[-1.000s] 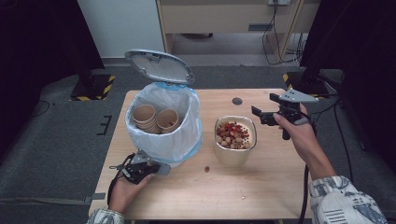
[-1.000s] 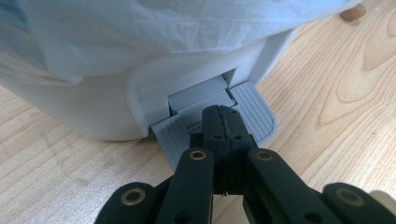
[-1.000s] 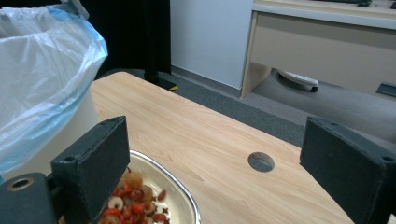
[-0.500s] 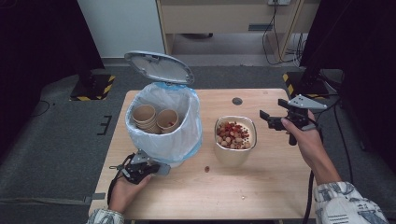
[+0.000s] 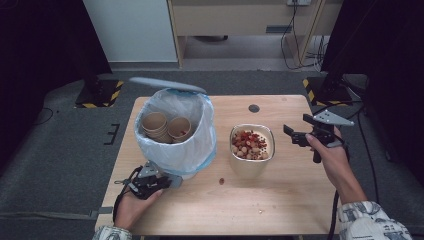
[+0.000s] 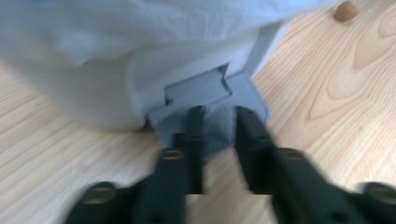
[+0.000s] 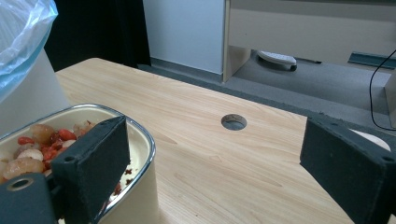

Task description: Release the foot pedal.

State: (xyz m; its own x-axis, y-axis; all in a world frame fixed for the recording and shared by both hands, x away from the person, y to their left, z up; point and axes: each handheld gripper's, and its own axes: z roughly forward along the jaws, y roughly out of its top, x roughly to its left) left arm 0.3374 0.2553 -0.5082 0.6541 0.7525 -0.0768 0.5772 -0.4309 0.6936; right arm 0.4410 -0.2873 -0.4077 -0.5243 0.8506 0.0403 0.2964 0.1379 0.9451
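I am working from the white pedal bin (image 5: 175, 145) that stands toward the near-left part of the wooden table (image 5: 280, 200), and I place everything else by it. The bin is lined with a pale blue plastic bag (image 5: 197, 145), and inside it I can see two brown paper cups (image 5: 165, 126); its lid (image 5: 167, 85) is raised above the far rim, seen nearly edge-on from the high view. At the bin's near foot sits the grey pedal (image 6: 212, 100), and my left gripper (image 6: 218, 119) has its two black jaws lying on top of it with a narrow gap between them, closing on nothing (that view is blurred, so I cannot tell how hard they press). From above, the left gripper (image 5: 150, 182) is partly covered by the hand (image 5: 131, 205) and tucked under the bag's bulge. To the right of the bin, just beside it, stands a cream container (image 5: 251, 150) with a shiny rim, holding red and pale round pieces (image 5: 248, 145) I cannot identify. Farther right of that, the right gripper (image 7: 212, 154) hovers above the table with its jaws spread wide, holding nothing; one pad overlaps the container's rim in its own view. A small brown bit (image 5: 221, 180) lies on the table just near-right of the bin, and a round hole (image 5: 254, 108) sits in the tabletop beyond the container.
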